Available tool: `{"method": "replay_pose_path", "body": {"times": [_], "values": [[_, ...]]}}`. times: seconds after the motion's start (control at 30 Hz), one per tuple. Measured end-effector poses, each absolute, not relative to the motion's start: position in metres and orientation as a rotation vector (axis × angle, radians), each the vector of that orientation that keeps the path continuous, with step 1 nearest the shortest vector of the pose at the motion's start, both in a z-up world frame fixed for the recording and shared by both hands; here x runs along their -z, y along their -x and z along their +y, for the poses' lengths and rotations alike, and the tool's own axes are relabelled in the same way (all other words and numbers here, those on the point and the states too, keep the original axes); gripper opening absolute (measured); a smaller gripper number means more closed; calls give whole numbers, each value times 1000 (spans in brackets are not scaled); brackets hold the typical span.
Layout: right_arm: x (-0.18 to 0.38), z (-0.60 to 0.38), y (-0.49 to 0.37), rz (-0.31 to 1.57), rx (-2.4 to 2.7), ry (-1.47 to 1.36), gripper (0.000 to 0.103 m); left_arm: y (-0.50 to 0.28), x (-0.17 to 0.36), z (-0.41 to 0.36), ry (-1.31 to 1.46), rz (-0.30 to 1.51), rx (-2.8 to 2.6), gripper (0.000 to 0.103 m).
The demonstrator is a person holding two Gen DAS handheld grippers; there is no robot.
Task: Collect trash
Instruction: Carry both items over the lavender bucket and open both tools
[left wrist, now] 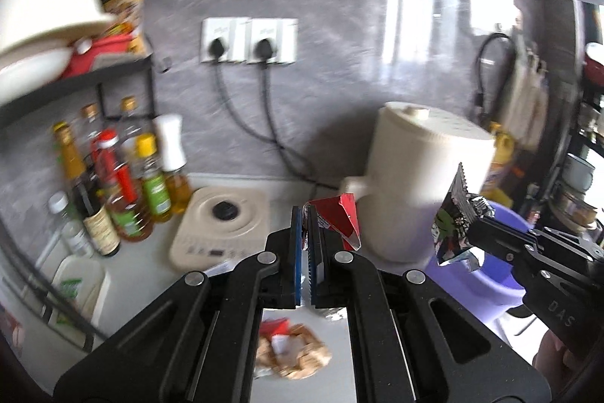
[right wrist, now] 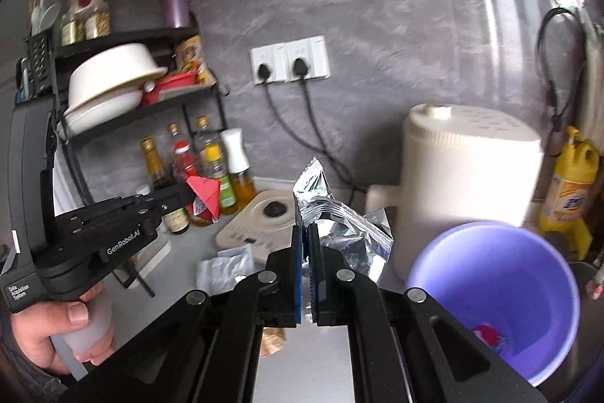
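Bucket [right wrist: 498, 293] contents blurred, maybe wrappers; snack pack [left wrist: 292, 352] partly hidden by gripper.

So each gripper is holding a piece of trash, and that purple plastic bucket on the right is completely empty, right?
Not quite. The left gripper does pinch a red wrapper and the right gripper a silver foil packet, but the purple plastic bucket is not empty: the right wrist view shows something red already lying at its bottom.

The left gripper [left wrist: 306, 252] and right gripper [right wrist: 306, 269] are matte black linkages with round silver pivot screws and blue toothed pads [right wrist: 299, 270]; white lettering reads "GenRobot.AI" and "Data Acquisition System". The hand [right wrist: 56, 335] shows bare skin, a short thumbnail and a dark ribbed cuff.
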State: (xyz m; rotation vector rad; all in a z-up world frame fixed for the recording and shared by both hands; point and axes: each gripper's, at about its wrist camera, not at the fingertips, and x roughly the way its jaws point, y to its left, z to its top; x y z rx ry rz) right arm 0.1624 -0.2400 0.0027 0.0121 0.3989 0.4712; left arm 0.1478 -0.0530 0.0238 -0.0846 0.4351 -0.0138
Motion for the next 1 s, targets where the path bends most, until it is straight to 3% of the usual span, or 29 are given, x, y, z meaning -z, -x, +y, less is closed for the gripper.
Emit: {"method": "replay_pose_path", "body": {"times": [0.5, 0.6, 0.63, 0.7, 1.0], "values": [[-5, -318, -157, 385, -273, -76, 5, -174, -31, -128, 31, 439, 215, 4], [5, -333, -162, 410, -253, -96, 11, -179, -29, -144, 25, 441, 239, 4], [7, -336, -163, 418, -237, -99, 23, -181, -29, -149, 21, 444, 246, 4], [11, -350, -161, 413, -204, -125, 37, -184, -28, -159, 12, 448, 258, 4], [24, -398, -146, 445, -91, -161, 42, -196, -19, -197, -18, 477, 329, 4]]}}
